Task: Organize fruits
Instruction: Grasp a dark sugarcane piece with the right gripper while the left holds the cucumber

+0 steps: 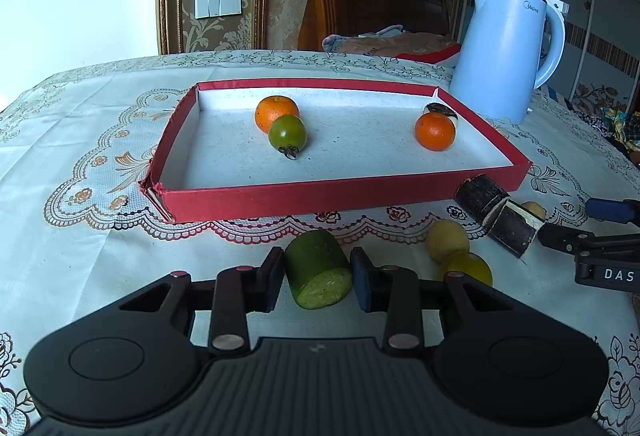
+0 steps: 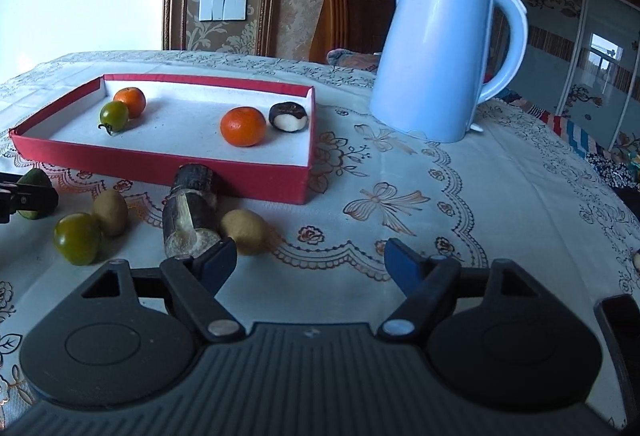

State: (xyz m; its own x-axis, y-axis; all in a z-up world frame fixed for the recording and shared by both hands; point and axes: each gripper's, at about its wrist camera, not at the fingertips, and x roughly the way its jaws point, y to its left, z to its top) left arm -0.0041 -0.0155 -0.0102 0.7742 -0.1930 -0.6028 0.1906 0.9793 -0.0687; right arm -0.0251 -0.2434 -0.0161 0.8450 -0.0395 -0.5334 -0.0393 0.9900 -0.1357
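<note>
Four pieces already lay in the red tray (image 1: 344,192): two oranges, a green tomato and a dark-skinned piece. The left gripper (image 1: 318,276) had its fingers around the cucumber chunk (image 1: 318,268) on the tabletop (image 1: 80,244), seemingly touching it. The right gripper (image 2: 310,264) was spread empty beside the sugarcane piece (image 2: 190,212), with kiwis and another tomato left outside.

The brand "Midea" is being shown in small dark letters near the top of the pale blue kettle (image 1: 500,52), and is being seen partly washed out by glare in the right wrist view (image 2: 436,48). The white letters "DAS" are being displayed, cut off at the frame edge, on the right claw (image 1: 580,232).
</note>
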